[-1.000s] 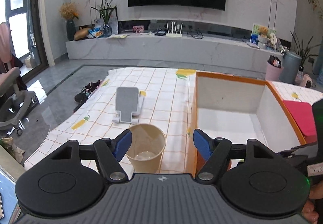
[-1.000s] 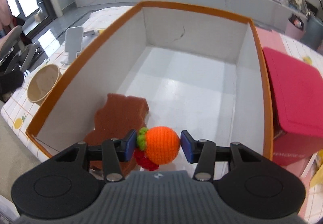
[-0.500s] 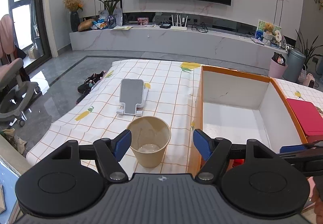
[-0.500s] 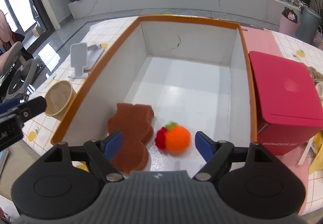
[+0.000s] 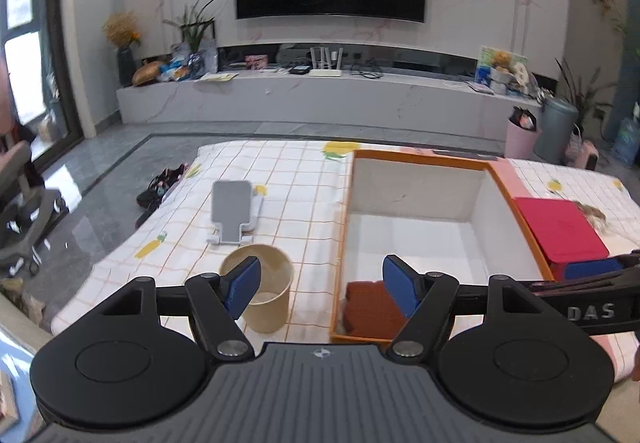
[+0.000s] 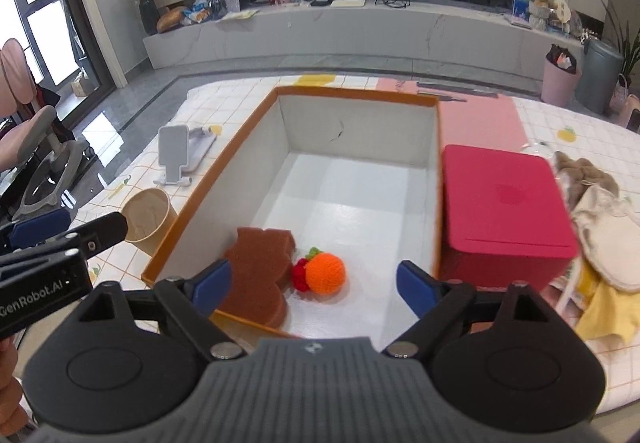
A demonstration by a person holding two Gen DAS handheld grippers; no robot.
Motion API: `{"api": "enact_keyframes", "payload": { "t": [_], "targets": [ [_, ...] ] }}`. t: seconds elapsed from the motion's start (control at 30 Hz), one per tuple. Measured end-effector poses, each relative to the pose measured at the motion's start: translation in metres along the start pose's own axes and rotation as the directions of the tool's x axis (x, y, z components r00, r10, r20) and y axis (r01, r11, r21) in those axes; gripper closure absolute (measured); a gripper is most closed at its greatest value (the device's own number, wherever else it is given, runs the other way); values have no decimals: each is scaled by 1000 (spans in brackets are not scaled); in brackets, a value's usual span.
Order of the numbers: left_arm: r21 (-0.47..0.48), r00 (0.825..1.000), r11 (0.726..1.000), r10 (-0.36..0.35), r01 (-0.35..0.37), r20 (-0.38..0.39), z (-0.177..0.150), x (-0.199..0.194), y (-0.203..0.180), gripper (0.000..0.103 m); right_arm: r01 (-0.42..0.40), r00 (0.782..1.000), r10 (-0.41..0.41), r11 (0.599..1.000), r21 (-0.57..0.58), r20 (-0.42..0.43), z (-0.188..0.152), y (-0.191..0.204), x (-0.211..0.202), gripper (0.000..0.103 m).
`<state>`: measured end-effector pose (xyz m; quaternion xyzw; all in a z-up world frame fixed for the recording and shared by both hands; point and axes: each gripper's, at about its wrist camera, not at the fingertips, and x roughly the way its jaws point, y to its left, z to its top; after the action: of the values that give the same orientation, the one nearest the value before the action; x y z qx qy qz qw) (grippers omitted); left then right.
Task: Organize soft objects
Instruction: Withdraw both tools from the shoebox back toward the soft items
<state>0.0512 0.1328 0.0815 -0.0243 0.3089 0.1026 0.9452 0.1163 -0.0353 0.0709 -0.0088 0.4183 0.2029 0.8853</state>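
Observation:
An orange-rimmed white box (image 6: 256, 131) stands on the checked tablecloth. Inside it, at the near end, lie a brown sponge (image 6: 260, 263) and an orange crocheted fruit (image 6: 325, 272) with a red and green tuft, side by side. My right gripper (image 6: 314, 289) is open and empty, above the box's near edge and back from the fruit. My left gripper (image 5: 322, 291) is open and empty, left of the box, above a paper cup (image 5: 262, 293). The box (image 5: 346, 227) and sponge (image 5: 370, 309) also show in the left wrist view.
A red lidded box (image 6: 504, 211) stands right of the orange box. Beige and yellow soft cloth items (image 6: 600, 227) lie at the far right. A grey phone stand (image 6: 174, 155) and the paper cup (image 6: 148, 217) are left of the box. The table edge is near.
My right gripper opened and let go of the orange fruit, which now lies in the box beside the sponge. The gripper pulled back and up. My left gripper rose slightly.

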Motion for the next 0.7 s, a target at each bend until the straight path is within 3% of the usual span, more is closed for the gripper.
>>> {"api": "enact_keyframes", "payload": {
  "t": [0.17,0.33,0.5,0.7],
  "targets": [
    [-11,999,999,-45,45,20,7,-20,-19,21,0,999,-1,1000,25,32,-14,-26,-30,11],
    [76,994,994,-82,77,69,13,-42,-61,19,22,997,-27,997,69,71,-27,-68,-62,11],
    [118,984,983,-149,138,96,12,-54,-103,19,102,991,-111,989,109,76,-42,-119,-83,11],
    [179,978,968,-195,179,74,-8,-46,-156,16,187,981,-194,969,163,26,-66,-185,-90,11]
  ]
}}
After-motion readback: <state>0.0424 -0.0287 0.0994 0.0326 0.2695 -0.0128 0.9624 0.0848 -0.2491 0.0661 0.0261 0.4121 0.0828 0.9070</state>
